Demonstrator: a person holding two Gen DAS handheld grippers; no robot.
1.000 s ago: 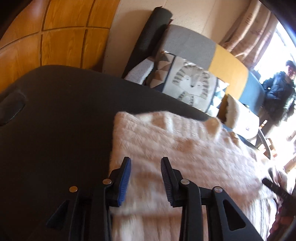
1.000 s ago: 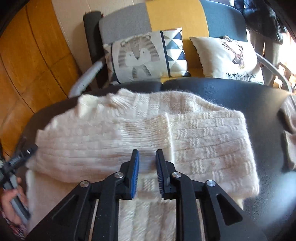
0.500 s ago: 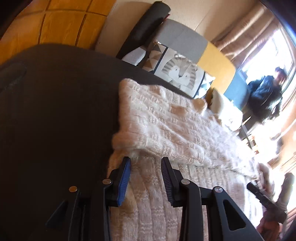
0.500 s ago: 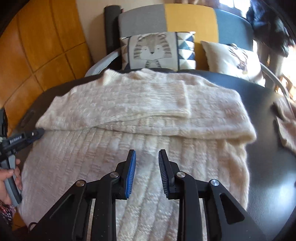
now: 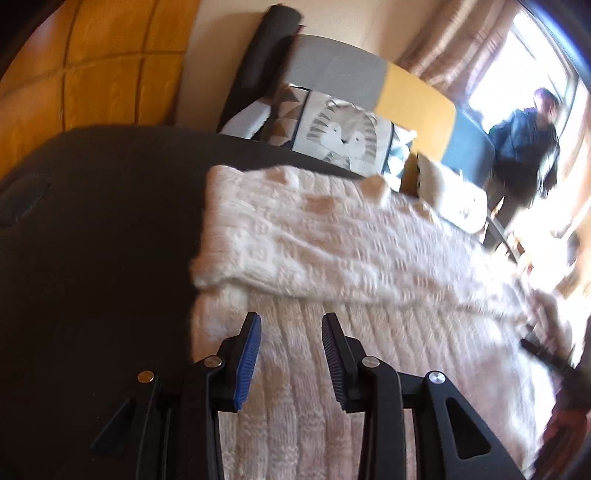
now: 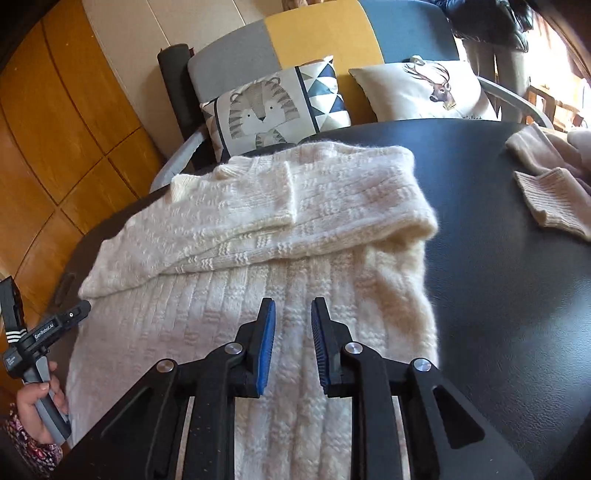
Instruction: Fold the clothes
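Right gripper (image 6: 293, 308) closing, empty, over sweater (image 6: 258, 236); near hem hidden

Home living room, patchwork sofa (image 6: 325, 33) with tiger cushion (image 6: 273, 107), wood-panelled wall (image 6: 55, 122), curtained window (image 5: 465, 40)

Sofa (image 6: 317, 40) at 12 o'clock, back panelled grey, yellow, blue; tiger cushion (image 6: 273, 107) and deer cushion (image 6: 424, 90) on it. Wood-panelled wall (image 6: 55, 122) at 9 o'clock. Bright window (image 5: 532, 70) with curtain (image 5: 469, 48) at 2 o'clock.
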